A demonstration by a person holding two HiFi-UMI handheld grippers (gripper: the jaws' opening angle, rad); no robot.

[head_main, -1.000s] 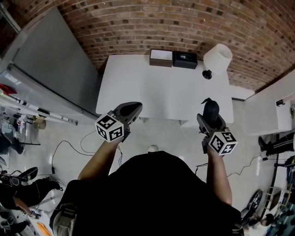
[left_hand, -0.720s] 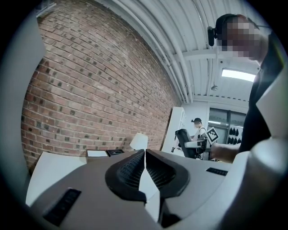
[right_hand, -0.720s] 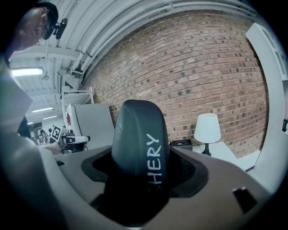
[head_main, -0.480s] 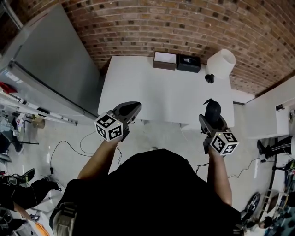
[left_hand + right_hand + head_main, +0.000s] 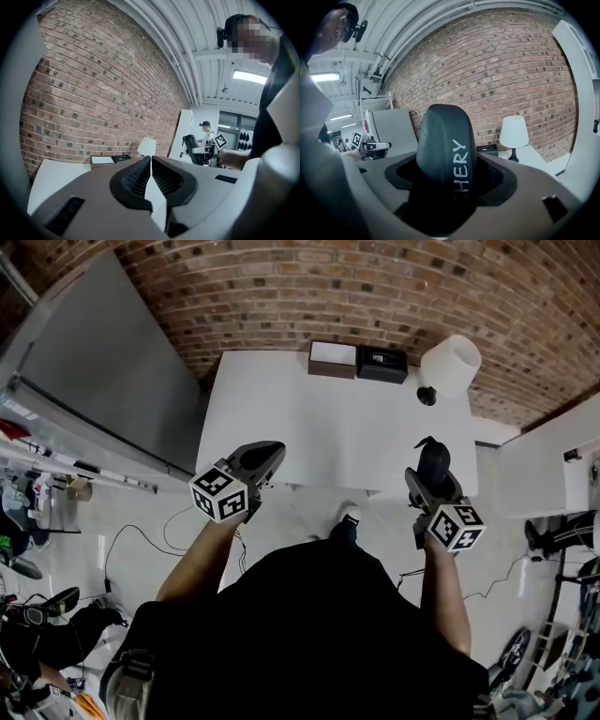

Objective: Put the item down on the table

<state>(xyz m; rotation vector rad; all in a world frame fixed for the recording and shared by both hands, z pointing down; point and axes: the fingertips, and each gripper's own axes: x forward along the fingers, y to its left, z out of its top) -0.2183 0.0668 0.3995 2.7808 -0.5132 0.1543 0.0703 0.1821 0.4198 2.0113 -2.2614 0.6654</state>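
Brick wall [image 5: 375, 277] backs one white table [image 5: 319, 418]; a brown box [image 5: 332, 358], a black box [image 5: 382, 364] and one lamp [image 5: 450, 365] stand at its 12 o'clock edge; both forearms reach forward; left gripper [image 5: 265, 454] is clenched empty at 7 o'clock; right gripper [image 5: 424, 482] grasps one dark case [image 5: 430, 456] over the 4 o'clock edge; a shoe [image 5: 348, 514] has stepped forward.

Person's shoe [image 5: 348, 513] has stepped forward: it was down by the body in the head view, now it's just short of the tabletop [image 5: 309, 418] front edge. Left tongs [image 5: 267, 453] and right tongs [image 5: 429, 474], clamped on the dark item [image 5: 432, 454], have both edged slightly forward toward the tabletop.
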